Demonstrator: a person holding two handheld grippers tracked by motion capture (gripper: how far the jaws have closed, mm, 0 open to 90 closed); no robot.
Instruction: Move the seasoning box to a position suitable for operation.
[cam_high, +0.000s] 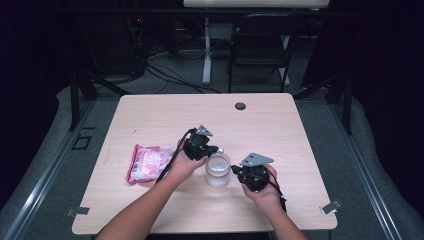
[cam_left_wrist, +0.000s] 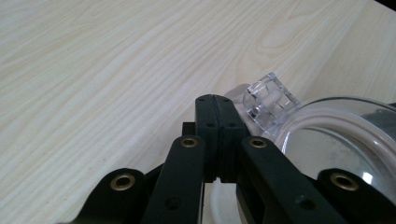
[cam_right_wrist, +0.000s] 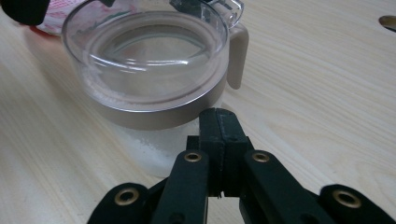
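Clear, rigid lidded plastic jar (cam_high: 218, 170), probably slippery: take its beige side handle (cam_right_wrist: 236, 51); your left gripper (cam_left_wrist: 215, 108) and right gripper (cam_right_wrist: 218, 122) are clenched empty.

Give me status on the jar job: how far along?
Done: not much that shows. The clear jar stands upright mid-table with its lid on. In hand: both tongs are shut and empty, the left tongs beside the lid's clear tab, the right tongs close to the jar's side below the lid band; contact is unclear. Left: the pink packet lies untouched to the left, and the lid is not yet opened.
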